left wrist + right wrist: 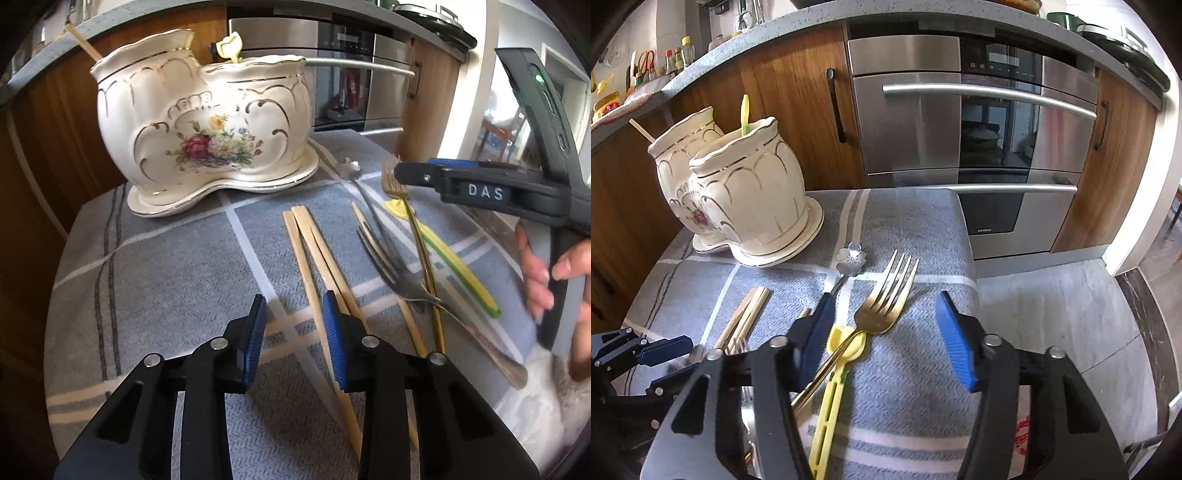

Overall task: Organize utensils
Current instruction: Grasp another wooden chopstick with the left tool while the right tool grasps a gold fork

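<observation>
The left wrist view looks forward and down along its own blue-padded black left gripper point(293, 325), close over the grey checked tablecloth point(166, 266), facing the cream floral two-pot ceramic utensil holder point(203, 122) at the far left, with the other black handheld gripper point(400, 173) reaching in from the right. The right wrist view sits just to the right, looking down between its fingers at the gold metal fork point(886, 299) close below and out to the far stainless steel oven point(971, 140). Both views share the cloth, the holder, the pale wooden chopsticks point(317, 254), that fork and the oven.
</observation>
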Action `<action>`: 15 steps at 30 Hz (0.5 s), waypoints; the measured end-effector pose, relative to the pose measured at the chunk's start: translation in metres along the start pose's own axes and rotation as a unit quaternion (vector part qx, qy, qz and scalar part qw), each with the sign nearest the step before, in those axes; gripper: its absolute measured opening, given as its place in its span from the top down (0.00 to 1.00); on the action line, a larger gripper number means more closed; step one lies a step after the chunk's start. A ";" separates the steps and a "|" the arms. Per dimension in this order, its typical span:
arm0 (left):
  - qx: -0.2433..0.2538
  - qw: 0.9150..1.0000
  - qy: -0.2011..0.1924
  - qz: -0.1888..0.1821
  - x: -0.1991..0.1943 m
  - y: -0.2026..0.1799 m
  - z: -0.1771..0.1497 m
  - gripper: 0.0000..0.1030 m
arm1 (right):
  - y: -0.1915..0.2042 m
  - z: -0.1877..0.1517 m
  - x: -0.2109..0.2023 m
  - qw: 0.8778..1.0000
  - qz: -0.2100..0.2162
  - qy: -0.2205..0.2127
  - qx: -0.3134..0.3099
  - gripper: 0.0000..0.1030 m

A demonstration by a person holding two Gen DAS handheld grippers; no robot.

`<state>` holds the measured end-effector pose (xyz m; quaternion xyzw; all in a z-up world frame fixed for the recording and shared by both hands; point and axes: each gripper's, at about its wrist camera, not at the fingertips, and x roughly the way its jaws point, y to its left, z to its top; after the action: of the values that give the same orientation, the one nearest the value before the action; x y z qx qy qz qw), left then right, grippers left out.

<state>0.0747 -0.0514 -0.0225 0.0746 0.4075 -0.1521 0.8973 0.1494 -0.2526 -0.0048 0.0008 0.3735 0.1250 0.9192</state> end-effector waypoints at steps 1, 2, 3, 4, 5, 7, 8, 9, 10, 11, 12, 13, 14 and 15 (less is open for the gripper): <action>0.003 1.000 0.003 -0.001 0.001 -0.001 0.001 0.70 | -0.002 0.001 0.002 1.000 0.003 0.003 0.001 0.51; 0.007 1.000 0.006 0.002 0.003 -0.002 0.002 0.70 | -0.004 0.004 0.004 1.000 0.001 0.005 -0.001 0.52; 0.011 1.000 0.008 0.005 0.005 -0.002 0.003 0.70 | -0.006 0.006 0.006 1.000 0.000 0.009 -0.001 0.54; 0.013 1.000 0.010 0.007 0.006 -0.003 0.005 0.70 | -0.008 0.008 0.009 1.000 0.004 0.013 0.002 0.55; 0.014 1.000 0.012 0.007 0.008 -0.003 0.007 0.70 | -0.010 0.010 0.011 1.000 0.011 0.016 0.005 0.56; 0.011 1.000 0.016 0.008 0.010 -0.001 0.009 0.71 | -0.012 0.013 0.018 0.999 0.022 0.027 0.006 0.57; 0.009 1.000 0.017 0.009 0.012 0.000 0.011 0.72 | -0.011 0.014 0.021 0.999 0.023 0.030 0.002 0.58; 0.008 1.000 0.017 0.010 0.013 0.001 0.012 0.72 | -0.011 0.014 0.023 0.999 0.023 0.033 -0.002 0.59; 0.008 1.000 0.017 0.010 0.014 0.002 0.013 0.72 | -0.010 0.014 0.026 0.999 0.024 0.037 -0.006 0.59; 0.009 1.000 0.017 0.009 0.015 0.002 0.015 0.72 | -0.009 0.014 0.030 0.999 0.029 0.045 -0.007 0.61; 0.008 1.000 0.017 0.008 0.016 0.003 0.016 0.72 | -0.010 0.014 0.032 0.998 0.038 0.049 -0.005 0.63; 0.006 1.000 0.017 0.007 0.017 0.003 0.017 0.72 | -0.010 0.015 0.034 0.998 0.044 0.050 -0.002 0.63; 0.003 1.000 0.016 0.006 0.019 0.004 0.019 0.72 | -0.010 0.015 0.034 0.998 0.046 0.050 -0.001 0.63; 0.001 1.000 0.015 0.006 0.020 0.005 0.019 0.72 | -0.010 0.015 0.035 0.997 0.049 0.052 0.000 0.63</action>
<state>0.1025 -0.0558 -0.0246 0.0801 0.4208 -0.1464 0.8917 0.1868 -0.2530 -0.0189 0.0126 0.4203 0.1700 0.8912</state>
